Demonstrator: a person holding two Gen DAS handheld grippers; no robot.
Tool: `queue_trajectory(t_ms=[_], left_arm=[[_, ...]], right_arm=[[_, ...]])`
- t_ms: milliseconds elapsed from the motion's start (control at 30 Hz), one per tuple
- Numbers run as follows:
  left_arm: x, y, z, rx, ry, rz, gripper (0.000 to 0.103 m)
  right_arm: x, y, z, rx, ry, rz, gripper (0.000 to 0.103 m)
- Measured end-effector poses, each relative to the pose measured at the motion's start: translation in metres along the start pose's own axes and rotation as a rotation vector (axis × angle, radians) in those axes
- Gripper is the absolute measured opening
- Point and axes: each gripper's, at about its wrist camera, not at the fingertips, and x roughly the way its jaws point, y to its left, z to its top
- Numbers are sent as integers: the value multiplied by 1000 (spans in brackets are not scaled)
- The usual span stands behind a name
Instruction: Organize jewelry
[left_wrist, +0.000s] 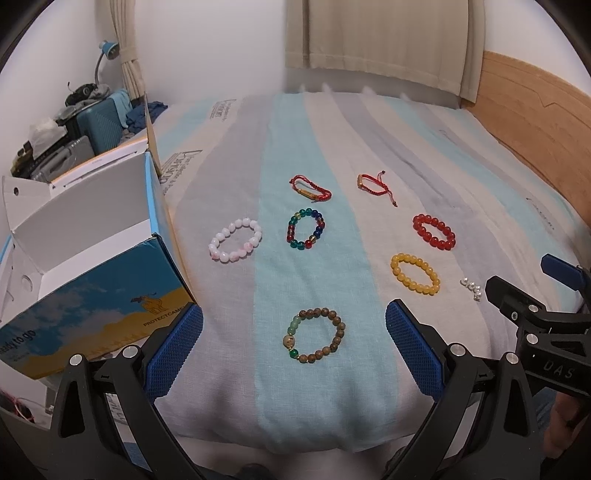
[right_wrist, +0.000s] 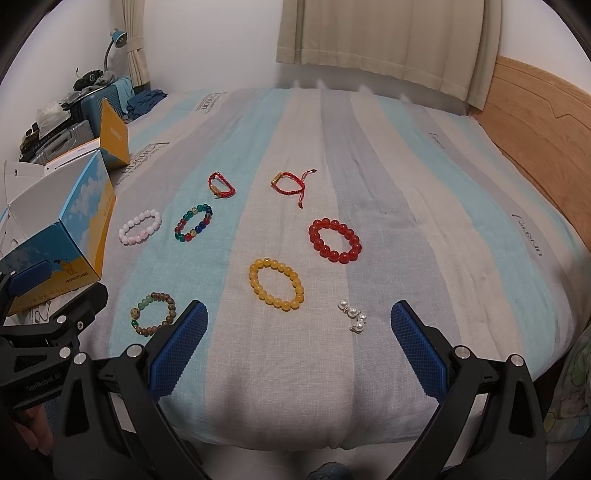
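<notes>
Several bracelets lie on the striped bed cover (left_wrist: 332, 387). A brown-and-green bead bracelet (left_wrist: 317, 335) lies between the fingers of my open left gripper (left_wrist: 293, 343). Beyond it lie a pink-white one (left_wrist: 235, 240), a multicolour one (left_wrist: 306, 229), a yellow one (left_wrist: 415, 273), a red bead one (left_wrist: 434, 231), two red cord bracelets (left_wrist: 310, 189) (left_wrist: 375, 184) and small pearls (left_wrist: 471, 288). My right gripper (right_wrist: 299, 339) is open and empty, hovering just short of the yellow bracelet (right_wrist: 277, 284) and the pearls (right_wrist: 352, 314).
An open blue-and-yellow cardboard box (left_wrist: 92, 295) stands at the bed's left edge; it also shows in the right wrist view (right_wrist: 70, 243). A wooden headboard (left_wrist: 535, 110) runs along the right. Suitcases and clutter (left_wrist: 74, 129) sit beyond the box.
</notes>
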Motion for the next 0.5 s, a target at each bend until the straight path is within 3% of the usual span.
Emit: queue_trajectory(t_ms=[500], left_arm=[[3, -5, 0, 6, 8, 2, 97]], right_arm=[[0, 0, 0, 1, 0, -2, 96]])
